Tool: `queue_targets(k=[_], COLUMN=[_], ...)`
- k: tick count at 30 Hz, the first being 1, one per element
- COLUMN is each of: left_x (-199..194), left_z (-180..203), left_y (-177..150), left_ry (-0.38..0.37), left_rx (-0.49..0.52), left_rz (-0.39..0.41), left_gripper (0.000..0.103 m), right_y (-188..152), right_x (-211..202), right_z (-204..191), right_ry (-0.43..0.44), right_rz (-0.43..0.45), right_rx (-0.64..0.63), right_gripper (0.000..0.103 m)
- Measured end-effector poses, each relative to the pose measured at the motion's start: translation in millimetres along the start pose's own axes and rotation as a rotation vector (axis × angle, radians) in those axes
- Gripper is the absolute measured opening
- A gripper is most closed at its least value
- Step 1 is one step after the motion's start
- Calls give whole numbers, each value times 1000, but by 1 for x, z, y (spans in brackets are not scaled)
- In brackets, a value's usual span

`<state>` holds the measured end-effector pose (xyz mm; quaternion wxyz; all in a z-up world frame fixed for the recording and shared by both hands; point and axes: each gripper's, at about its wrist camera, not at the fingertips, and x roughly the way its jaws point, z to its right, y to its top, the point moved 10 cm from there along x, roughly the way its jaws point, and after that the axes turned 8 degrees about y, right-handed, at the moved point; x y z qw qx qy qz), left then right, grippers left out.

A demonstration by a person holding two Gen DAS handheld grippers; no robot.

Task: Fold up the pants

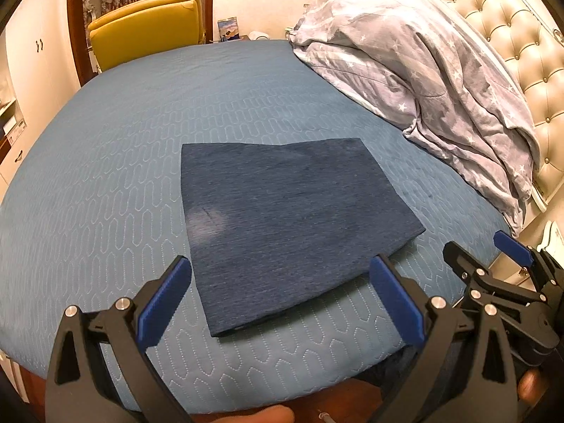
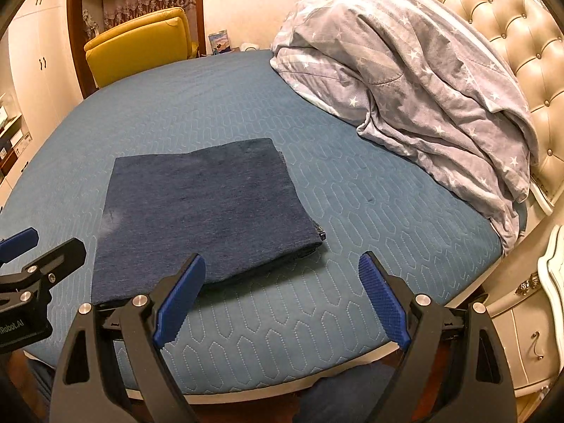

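Folded pants (image 1: 282, 222), a dark-blue rectangle, lie flat near the bed's (image 1: 116, 148) front edge. Left tongs (image 1: 278, 299) and right tongs (image 2: 282, 296) hover apart, empty. Soft, limp, layered cloth: likely best pinched at a folded edge, all layers together.

Both cameras sit on the hand-held grippers, just off the near edge of the bed (image 1: 105, 148), and look forward and down across it. The left one looks between its blue fingers (image 1: 162, 303) from close by. The right one stands beside it, nearer the headboard (image 2: 511, 35). Both show the folded pants (image 2: 204, 211), the blanket (image 1: 440, 81) and the yellow chair (image 2: 141, 42).
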<state>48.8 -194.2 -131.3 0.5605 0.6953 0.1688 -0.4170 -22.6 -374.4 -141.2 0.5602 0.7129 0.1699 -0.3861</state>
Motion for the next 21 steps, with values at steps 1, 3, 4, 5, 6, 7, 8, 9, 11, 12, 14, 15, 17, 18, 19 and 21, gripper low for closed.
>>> queue_targets(k=[1,3,4,5,6,7,8,9,11,12,14,15,17,18,19,21], left_x=[0,1,2,2,2,2,3,3,3,4,8,10,14,15,16,18], left_z=[1,1,2,2,3,2,2,2,3,5,8,9,10,9,9,7], left_y=[0,-1,-1,-1,-1,-1,0,0,1,0,0,-2,-3,-3,-3,-3], left_ry=[-5,-5,-7,-6,-3,1,4,9,13,11,-11,-28,-29,-15,-9,-12], left_rx=[-1,1,1,3,6,2,-4,-8,2,9,3,-2,7,15,18,12], left_rz=[-3,-5,-5,-4,-2,1,5,12,20,21,4,-14,-24,-17,-16,-26], left_gripper=[101,101,101,101,101,101,101,101,101,101,101,101,101,101,101,101], right_y=[0,0,0,0,0,0,0,0,-1,-1,-1,-1,-2,-2,-3,-3], right_x=[0,0,0,0,0,0,0,0,0,0,0,1,2,3,4,7], right_z=[0,1,1,1,1,0,1,0,0,0,0,1,1,2,2,3], right_ry=[0,1,0,0,1,0,0,2,1,1,1,2,4,5,3,2], right_rz=[0,-1,-1,-1,-2,-2,-3,-3,-4,-4,-4,-5,-7,-9,-11,-16], right_rx=[1,2,2,2,3,3,3,4,2,3,5,6,12,12,10,8], right_gripper=[85,85,85,85,85,85,85,85,85,85,85,85,85,86,86,86])
